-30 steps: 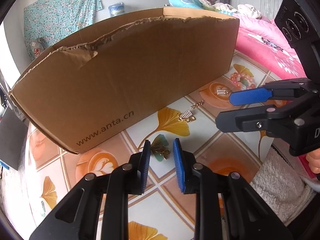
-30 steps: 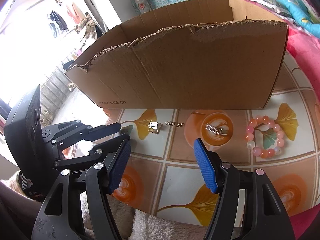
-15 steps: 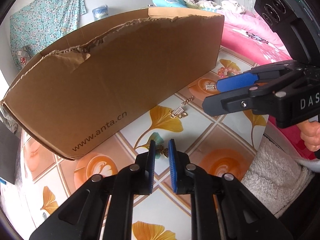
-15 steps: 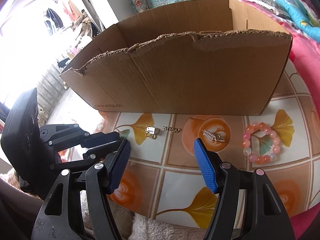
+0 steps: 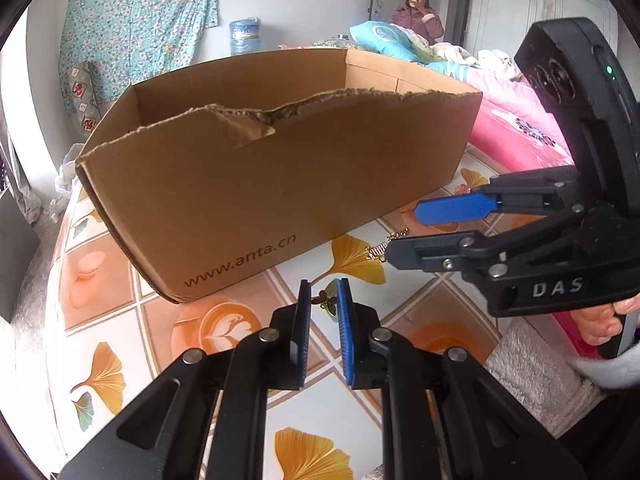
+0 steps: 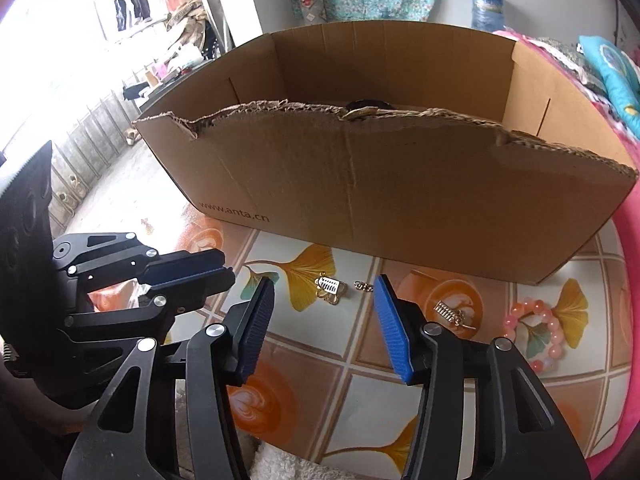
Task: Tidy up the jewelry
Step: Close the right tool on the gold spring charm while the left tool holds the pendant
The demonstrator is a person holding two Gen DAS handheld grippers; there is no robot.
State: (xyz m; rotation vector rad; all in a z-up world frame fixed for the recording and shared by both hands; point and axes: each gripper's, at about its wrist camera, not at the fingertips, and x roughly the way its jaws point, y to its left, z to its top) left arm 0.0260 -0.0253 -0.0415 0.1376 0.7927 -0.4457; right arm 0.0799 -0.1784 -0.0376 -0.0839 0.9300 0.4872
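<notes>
My left gripper is shut on a small gold butterfly piece, held just above the patterned tabletop in front of the open cardboard box. In the right wrist view the same gripper shows at the left. My right gripper hovers over the table with its jaws closing and nothing between the pads. Beyond its tips lie a gold earring, a short chain piece, a coiled gold earring and a pink bead bracelet. The box stands behind them.
Pink bedding runs along the table's right side. A white fluffy cloth lies at the near right edge. A person stands at the back of the room. The box's torn front wall is lower than its back wall.
The left jaws closed on the butterfly piece and lifted it off the table. The right gripper shifted left over the gold earring and its jaws narrowed. Both views now look over the box's front rim.
</notes>
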